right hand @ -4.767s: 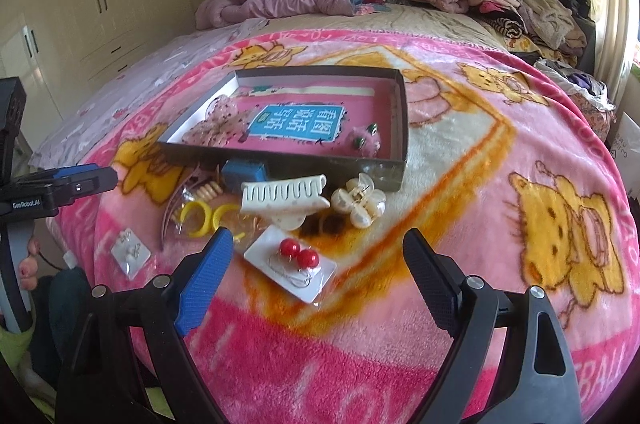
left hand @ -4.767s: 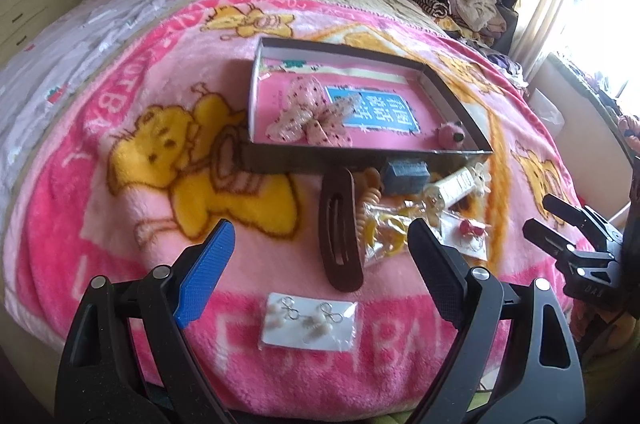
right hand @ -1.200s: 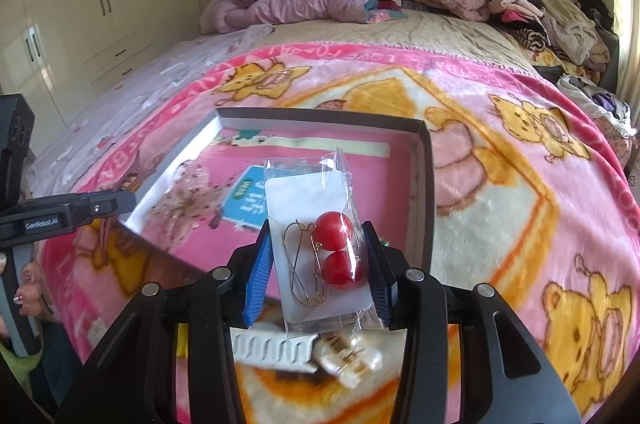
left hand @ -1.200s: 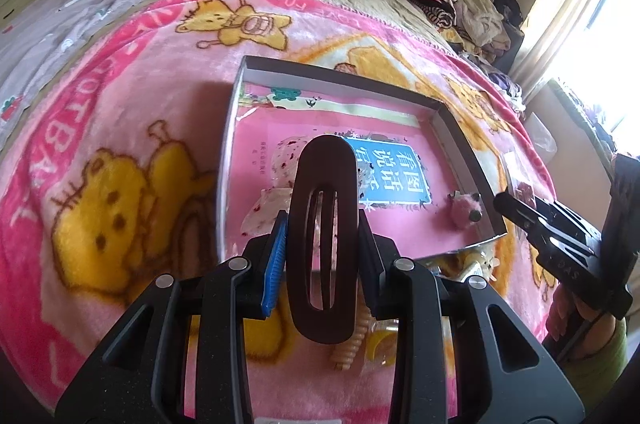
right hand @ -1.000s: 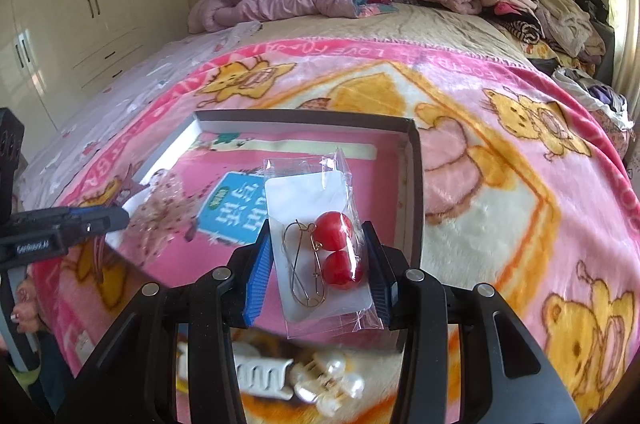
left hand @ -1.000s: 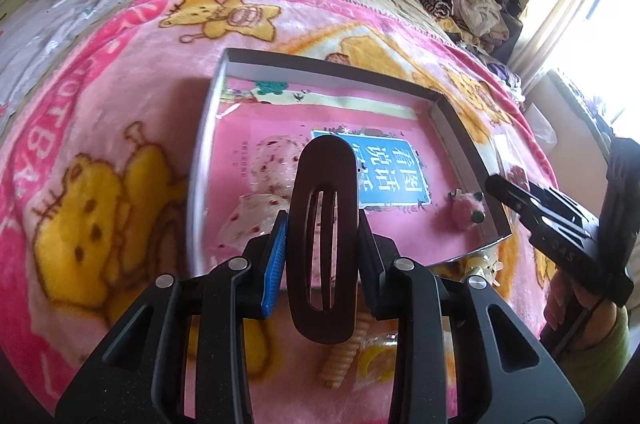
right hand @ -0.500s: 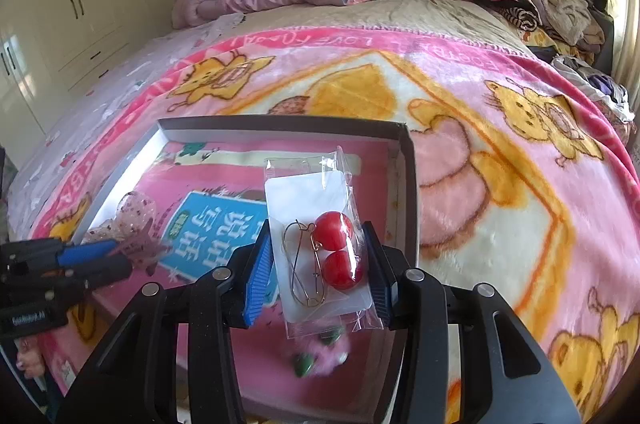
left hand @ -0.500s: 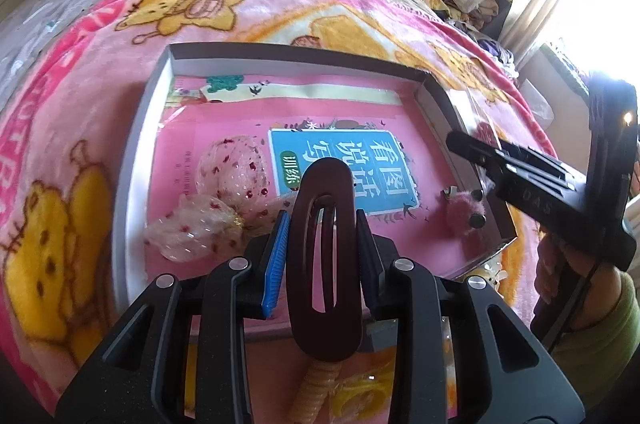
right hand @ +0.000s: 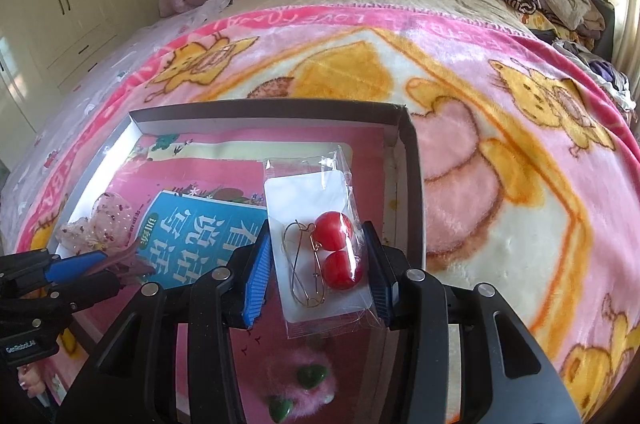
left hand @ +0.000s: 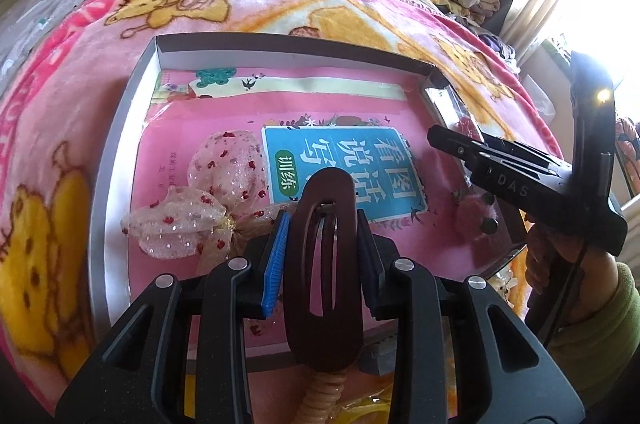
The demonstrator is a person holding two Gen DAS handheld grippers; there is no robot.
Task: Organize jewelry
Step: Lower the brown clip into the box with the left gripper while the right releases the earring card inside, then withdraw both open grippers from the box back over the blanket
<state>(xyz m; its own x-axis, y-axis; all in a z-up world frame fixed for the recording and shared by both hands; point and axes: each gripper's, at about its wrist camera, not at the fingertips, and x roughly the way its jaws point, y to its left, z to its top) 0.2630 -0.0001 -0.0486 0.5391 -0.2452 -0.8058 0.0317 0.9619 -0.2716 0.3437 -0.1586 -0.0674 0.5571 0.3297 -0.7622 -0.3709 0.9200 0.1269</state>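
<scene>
Left tongs (left hand: 320, 260) clenched on brown clip (left hand: 326, 264), held lengthwise over near part of box (left hand: 108, 184), likely so it can drop flat inside. Right tongs (right hand: 318, 268) clenched on earring packet (right hand: 316, 248), gripped by its edges with red beads facing up, poised over box's right side. Within box: bow (left hand: 200, 208) at left, fuzzy pink piece (left hand: 476, 216) at right, lying on pink printed sheet. Beyond: blanket (right hand: 500, 144) on bed, clothes piled at far end.

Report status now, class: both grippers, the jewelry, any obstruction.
Left gripper shut on brown hair clip, over tray. Right gripper shut on red earring packet, also above tray. Sheer bow beneath the clip.
</scene>
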